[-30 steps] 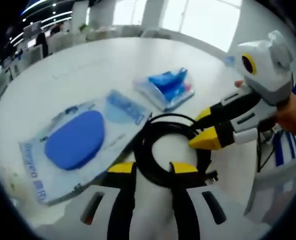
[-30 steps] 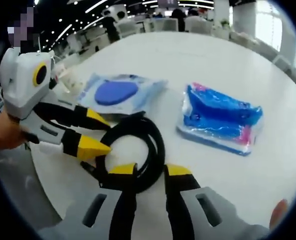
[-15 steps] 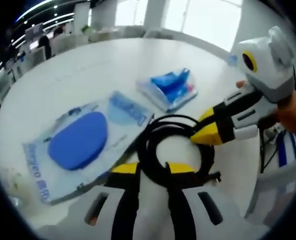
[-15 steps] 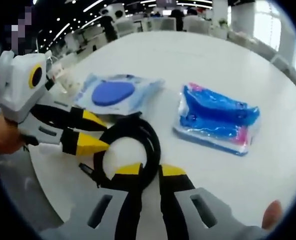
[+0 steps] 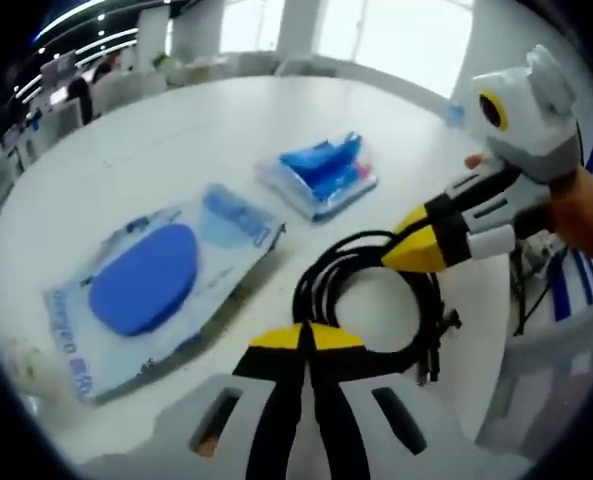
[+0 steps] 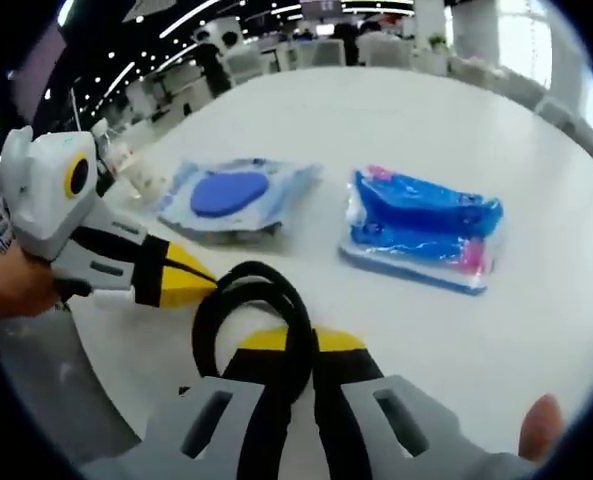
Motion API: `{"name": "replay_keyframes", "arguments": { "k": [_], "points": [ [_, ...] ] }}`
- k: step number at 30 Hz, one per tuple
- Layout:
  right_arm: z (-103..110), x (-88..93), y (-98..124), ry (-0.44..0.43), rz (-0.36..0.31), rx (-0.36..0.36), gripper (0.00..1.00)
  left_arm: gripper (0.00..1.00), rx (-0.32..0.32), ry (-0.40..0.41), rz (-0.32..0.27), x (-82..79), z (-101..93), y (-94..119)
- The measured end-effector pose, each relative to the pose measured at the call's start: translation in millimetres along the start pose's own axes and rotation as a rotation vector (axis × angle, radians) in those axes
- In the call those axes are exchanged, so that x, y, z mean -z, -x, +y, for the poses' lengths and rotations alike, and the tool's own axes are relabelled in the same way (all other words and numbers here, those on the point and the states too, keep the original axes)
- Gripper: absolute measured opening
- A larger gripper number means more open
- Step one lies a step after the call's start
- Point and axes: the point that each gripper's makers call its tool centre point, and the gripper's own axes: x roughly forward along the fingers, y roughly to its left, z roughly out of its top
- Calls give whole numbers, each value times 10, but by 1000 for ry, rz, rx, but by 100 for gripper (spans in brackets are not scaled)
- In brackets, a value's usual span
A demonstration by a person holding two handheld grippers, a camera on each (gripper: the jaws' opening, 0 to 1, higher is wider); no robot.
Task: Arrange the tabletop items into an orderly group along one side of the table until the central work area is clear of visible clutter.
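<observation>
The left gripper (image 5: 308,338) rises from the bottom centre of the left gripper view, its yellow-tipped jaws pressed together. In the right gripper view it enters from the left edge, held by a hand (image 6: 11,285). The right gripper (image 6: 301,342) rises from the bottom centre of its own view, jaws drawn close. In the left gripper view it reaches in from the upper right, gripped by a hand (image 5: 586,210).

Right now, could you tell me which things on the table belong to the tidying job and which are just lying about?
Job:
coiled black cable, both claws shut on it
packaged blue oval pad
blue plastic-wrapped pack

Lying about:
crumpled clear wrapper at the white table edge
background chairs
</observation>
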Motion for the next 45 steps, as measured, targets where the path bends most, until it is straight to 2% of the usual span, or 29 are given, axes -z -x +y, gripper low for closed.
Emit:
{"name": "replay_keyframes", "arguments": {
  "k": [8,12,16,25,28,32,45],
  "points": [
    [-3,-28,139,-26,-26,-10,5,0,3,-21,-9,-50,-41,35],
    [0,-55,181,-14,-31,-14,2,0,-20,-27,-21,-87,35,94],
    [-4,-86,190,-30,-45,-21,2,0,-34,-36,-5,-23,111,109],
    [83,-159,241,-18,-65,-49,1,0,-30,-46,6,18,73,101],
    [13,-147,222,-28,-66,-39,2,0,-26,-48,9,17,63,91],
    [-92,-136,179,-102,-74,-47,2,0,-19,-52,7,11,41,88],
    [-213,-89,27,-159,-52,-39,3,0,-7,-48,10,9,40,42]
  ]
}}
